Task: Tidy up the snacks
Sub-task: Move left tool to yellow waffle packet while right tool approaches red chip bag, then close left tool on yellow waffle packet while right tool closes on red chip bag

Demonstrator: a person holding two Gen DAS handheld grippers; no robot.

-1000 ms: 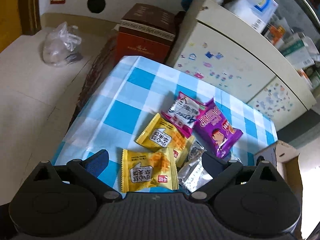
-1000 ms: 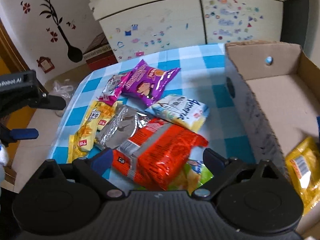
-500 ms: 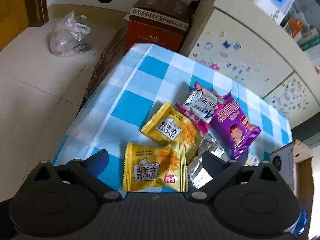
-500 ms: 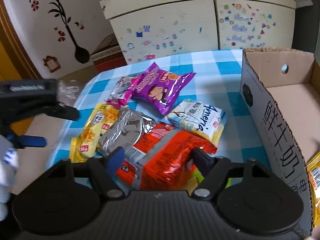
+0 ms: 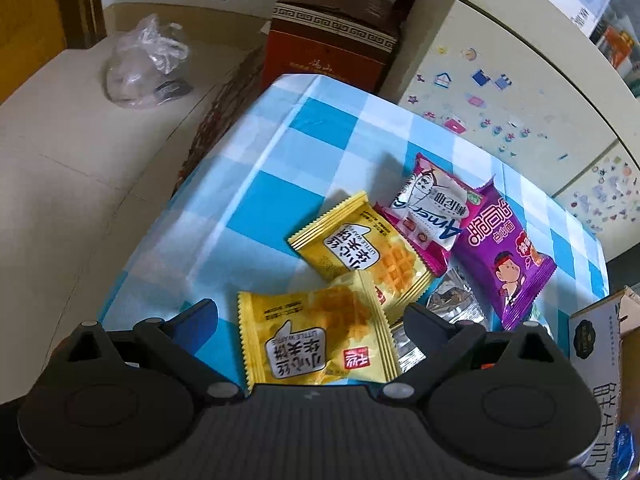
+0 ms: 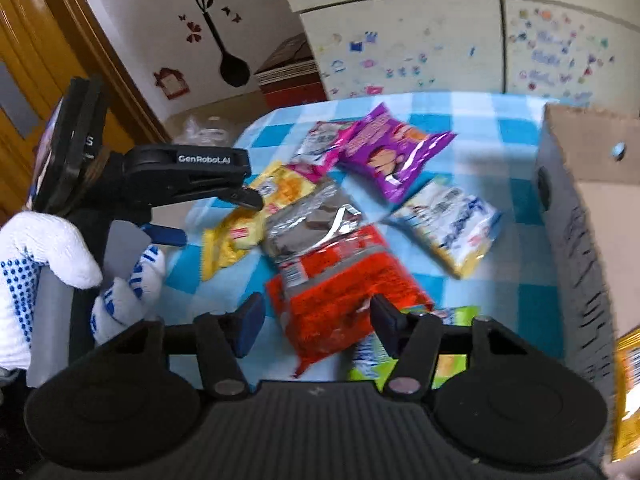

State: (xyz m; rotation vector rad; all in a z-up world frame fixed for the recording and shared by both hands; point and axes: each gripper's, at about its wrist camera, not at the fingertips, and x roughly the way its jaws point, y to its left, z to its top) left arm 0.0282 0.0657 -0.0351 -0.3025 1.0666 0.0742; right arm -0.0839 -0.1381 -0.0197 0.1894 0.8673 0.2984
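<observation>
While the right gripper (image 6: 316, 326) is clamped on the red pack (image 6: 340, 296), its jaws pinching the near end w/ the rest lying on the cloth (image 6: 492, 284), the grip looks shallow, so the slick film could slide out once it's lifted. The silver pack (image 6: 310, 222) overlaps the red one's far end & may get dragged along or flipped off the pile; a green pack (image 6: 448, 360) tucked under the red one could shift too. The box (image 6: 568, 240) stands just right of the pile w/ a tall wall, so a low carry risks catching the rim and dropping the pack outside; one yellow pack (image 6: 628, 392) already lies inside. The left gripper (image 5: 310, 312) is released, jaws wide around the near waffle pack (image 5: 316, 340), not pressing it yet. That pack lies against a 2nd waffle pack (image 5: 360, 240), so closing may nip both or crumple the corner, and it's close to the cloth's near-left edge, so a nudge might push it off. Both grippers work near each other, so crossing paths = collision risk.
</observation>
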